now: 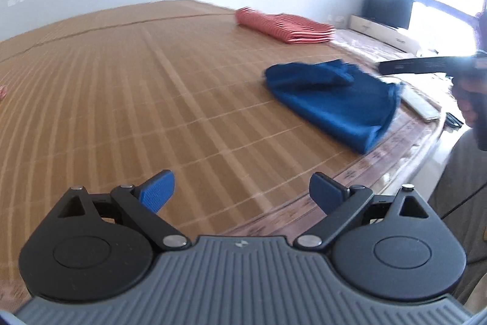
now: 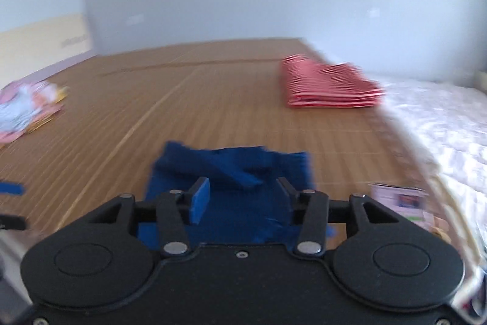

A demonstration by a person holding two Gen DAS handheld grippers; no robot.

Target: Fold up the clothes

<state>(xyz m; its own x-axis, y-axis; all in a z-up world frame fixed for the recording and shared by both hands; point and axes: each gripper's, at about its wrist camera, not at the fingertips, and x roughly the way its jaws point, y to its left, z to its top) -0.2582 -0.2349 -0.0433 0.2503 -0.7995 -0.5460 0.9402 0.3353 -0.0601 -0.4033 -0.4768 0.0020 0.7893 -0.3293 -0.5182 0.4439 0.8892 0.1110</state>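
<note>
The blue garment [image 2: 225, 188] lies folded into a compact bundle on the bed mat [image 1: 152, 99], directly ahead of the right gripper [image 2: 240, 197], whose jaws are spread and pinch nothing. The left gripper [image 1: 242, 194], jaws likewise spread and empty, stands well apart from it. A striped garment [image 2: 328, 87] farther beyond the jaws is already folded; loose clothes [image 2: 27, 108] far to the left appear still to need folding.

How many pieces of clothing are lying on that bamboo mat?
3: a blue garment nearest the grippers, a folded red-striped one farther back, and a blurred pink-and-white heap at the far left edge. Others may lie outside view.
</note>
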